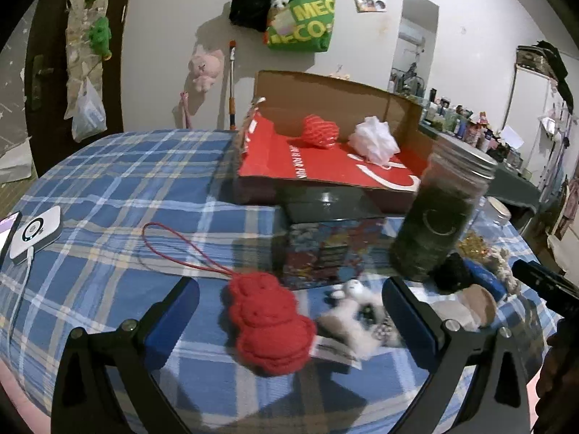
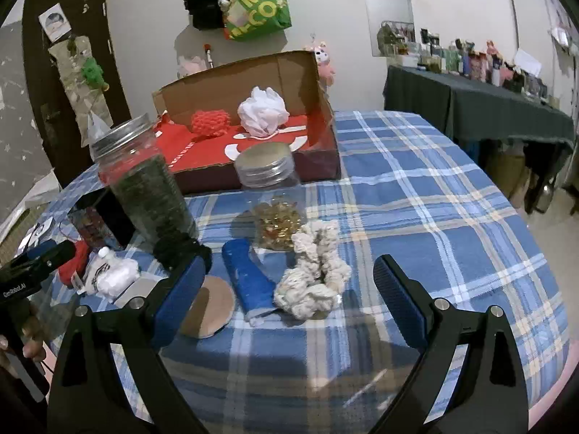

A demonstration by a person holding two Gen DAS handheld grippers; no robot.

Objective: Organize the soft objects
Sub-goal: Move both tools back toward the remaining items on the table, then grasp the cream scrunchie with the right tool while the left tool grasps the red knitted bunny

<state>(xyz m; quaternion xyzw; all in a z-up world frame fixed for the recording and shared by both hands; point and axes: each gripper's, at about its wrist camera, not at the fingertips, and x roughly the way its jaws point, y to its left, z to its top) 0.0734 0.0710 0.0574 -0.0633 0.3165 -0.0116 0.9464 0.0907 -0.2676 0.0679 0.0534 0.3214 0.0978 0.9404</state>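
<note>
A red knitted toy (image 1: 269, 323) with a red cord loop lies on the plaid cloth between the open jaws of my left gripper (image 1: 289, 322). A white plush (image 1: 353, 316) lies just right of it. My right gripper (image 2: 289, 300) is open over a cream rope knot (image 2: 313, 284), a blue roll (image 2: 249, 282) and a tan pad (image 2: 213, 305). The open cardboard box (image 2: 322, 123) holds a red mesh ball (image 2: 211, 121) and a white puff (image 2: 263, 111); both show in the left view too, the ball (image 1: 320, 132) and the puff (image 1: 376, 141).
A tall jar of dark leaves (image 1: 445, 213) and a colourful tin (image 1: 329, 242) stand before the box. A small jar with yellow pieces (image 2: 273, 195) stands by the rope. A white device with a cable (image 1: 36, 235) lies at the left. A dark-clothed side table (image 2: 470, 108) stands right.
</note>
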